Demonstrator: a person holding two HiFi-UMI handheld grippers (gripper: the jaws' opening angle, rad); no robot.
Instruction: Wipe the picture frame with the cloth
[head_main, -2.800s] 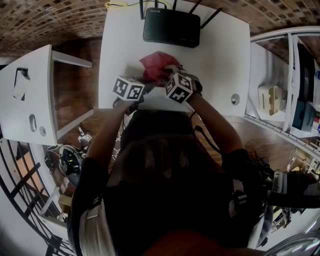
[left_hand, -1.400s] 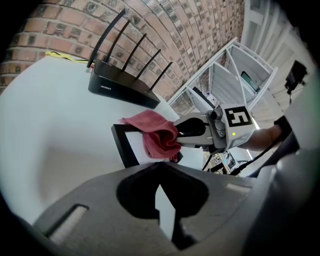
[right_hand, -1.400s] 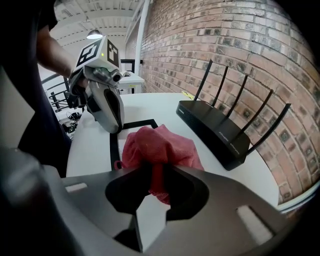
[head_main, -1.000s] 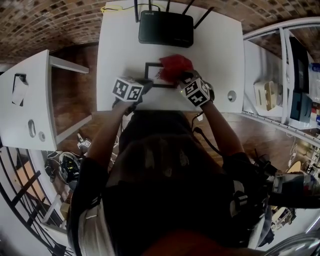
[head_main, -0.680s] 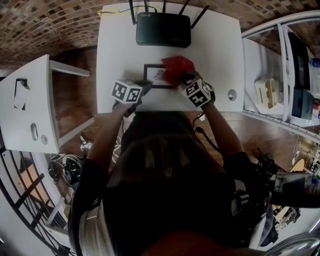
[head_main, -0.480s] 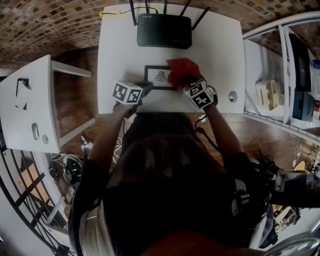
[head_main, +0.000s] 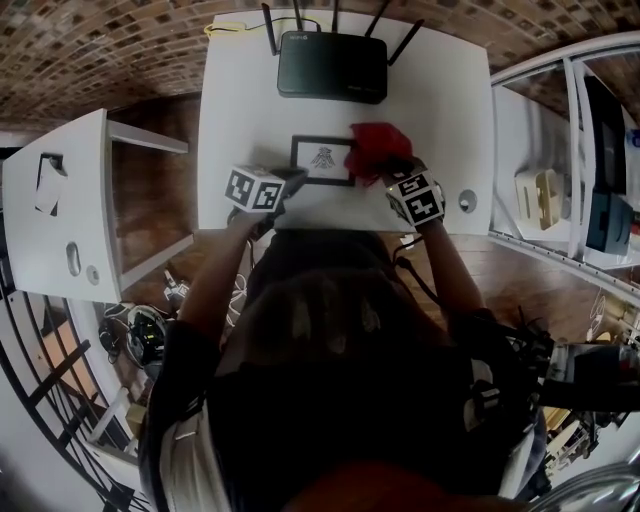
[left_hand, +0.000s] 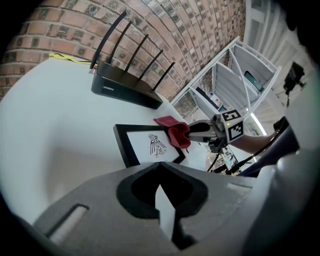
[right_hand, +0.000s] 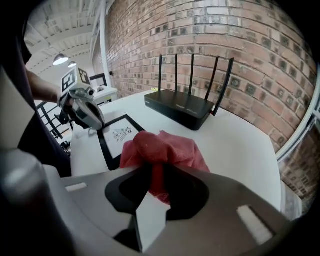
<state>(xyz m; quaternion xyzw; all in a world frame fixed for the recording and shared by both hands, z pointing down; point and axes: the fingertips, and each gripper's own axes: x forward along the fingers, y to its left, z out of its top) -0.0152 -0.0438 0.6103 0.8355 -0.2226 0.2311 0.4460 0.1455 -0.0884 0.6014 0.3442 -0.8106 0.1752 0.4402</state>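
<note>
Left gripper: jaws together, nothing between them. Its tips sit at the near-left corner of the picture frame; can't tell if they touch it.
Right gripper: jaws part-closed, clamped on the bunched red cloth. The cloth sits over the frame's right end.
Frame lies flat near the front edge of the white table. It has a black border and a white sheet with a small dark drawing.
Beyond it: black router, antennas up, at the table's far edge. Yellow cable at the far-left corner, brick wall behind.
Room: second white table to the left, white shelving to the right, wood floor.
Head view only: both marker cubes, round grommet in the tabletop.
Left gripper view only: right gripper side-on, cloth draped on the frame's corner.
Right gripper view only: ceiling lamp.
</note>
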